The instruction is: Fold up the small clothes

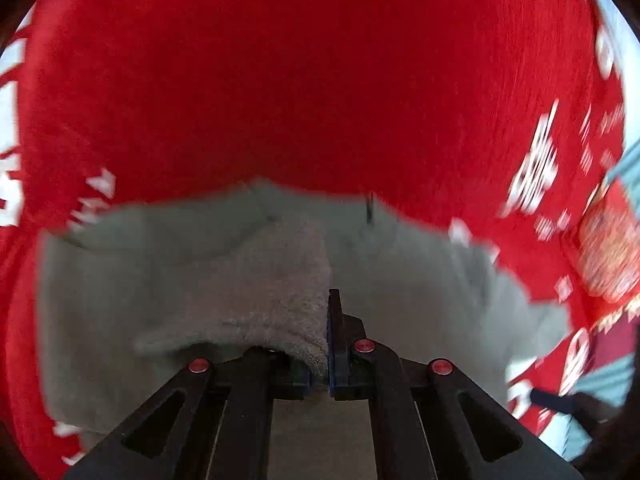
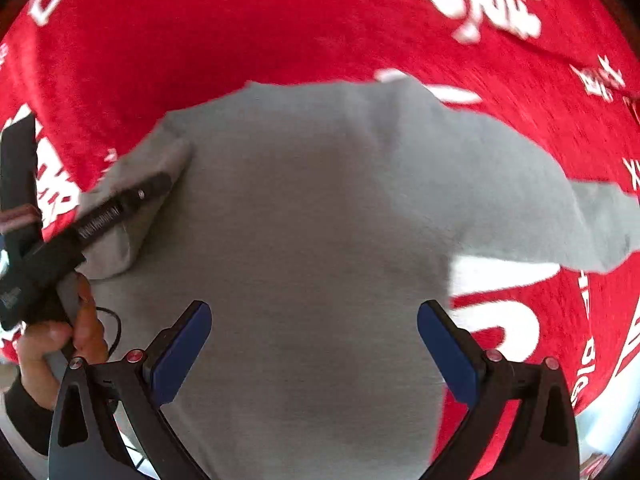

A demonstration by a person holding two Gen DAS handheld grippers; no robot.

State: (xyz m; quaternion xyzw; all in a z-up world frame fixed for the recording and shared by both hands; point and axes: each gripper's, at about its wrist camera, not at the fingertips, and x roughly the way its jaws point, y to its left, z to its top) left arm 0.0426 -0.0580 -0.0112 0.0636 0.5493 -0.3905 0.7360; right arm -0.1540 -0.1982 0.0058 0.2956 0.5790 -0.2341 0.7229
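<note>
A small grey sweatshirt (image 2: 312, 208) lies spread on a red cloth, one sleeve (image 2: 600, 228) reaching out to the right. My left gripper (image 1: 329, 320) is shut on a fold of the sweatshirt (image 1: 256, 292), whose fleecy inner side faces up beside the finger. In the right wrist view the left gripper (image 2: 160, 184) comes in from the left, pinching the garment's turned-over left edge, with a person's hand (image 2: 60, 340) on its handle. My right gripper (image 2: 316, 344) hovers over the garment's lower middle, blue pads (image 2: 184, 352) wide apart and nothing between them.
The red cloth (image 2: 200, 32) with large white lettering covers the whole surface around the garment. A thin black cable (image 2: 114, 320) loops near the hand. A blurred red and orange object (image 1: 608, 248) sits at the far right. Pale floor (image 2: 608, 420) shows beyond the cloth's edge.
</note>
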